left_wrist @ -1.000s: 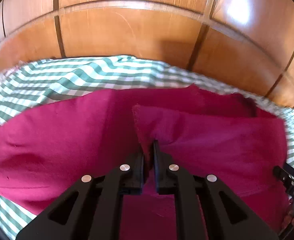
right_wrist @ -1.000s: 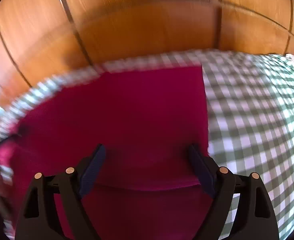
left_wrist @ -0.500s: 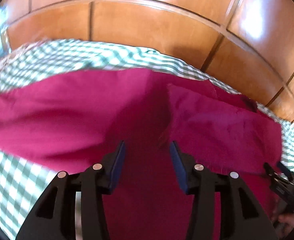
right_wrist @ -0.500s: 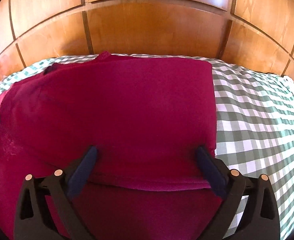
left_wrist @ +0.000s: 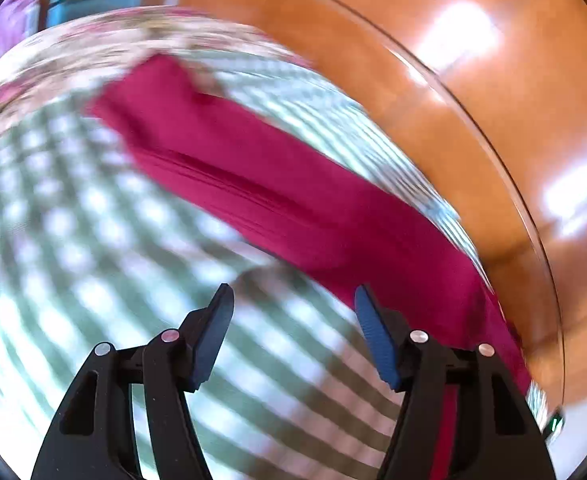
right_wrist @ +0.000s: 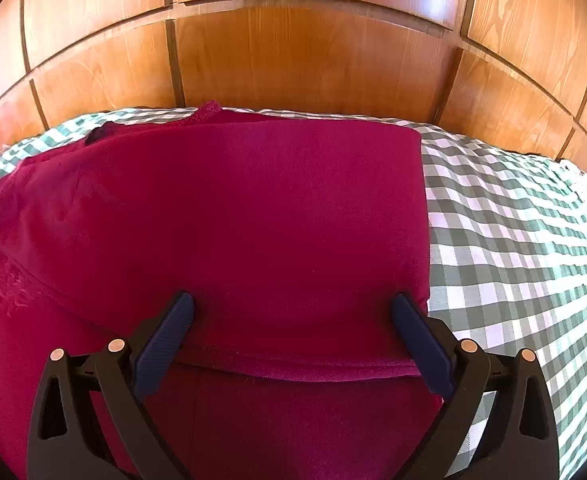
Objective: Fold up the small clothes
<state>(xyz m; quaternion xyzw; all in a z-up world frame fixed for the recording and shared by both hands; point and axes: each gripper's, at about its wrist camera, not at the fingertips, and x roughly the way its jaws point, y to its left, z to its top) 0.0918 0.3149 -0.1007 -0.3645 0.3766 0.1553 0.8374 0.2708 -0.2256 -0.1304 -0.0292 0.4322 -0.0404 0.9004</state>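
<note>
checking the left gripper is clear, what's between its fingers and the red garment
Only bare checked cloth, seen in the left wrist view. The left gripper, jaws just opening, holds nothing; the red garment lies just beyond.

A green-and-white checked cloth (right_wrist: 513,216) covers the surface; a folded magenta garment (right_wrist: 253,216) lies flat on it

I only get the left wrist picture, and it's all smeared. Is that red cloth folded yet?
Observer: Partly. The right wrist view shows the garment with a top layer folded over, its hem lying near the right claw.
Operator: Is that claw holding it?
Observer: No. Its jaws have just been opening and stand wide above the cloth, pinching nothing.
Operator: Any decoration on it?
Observer: Faint embroidery on the lower layer, at the left.
</note>
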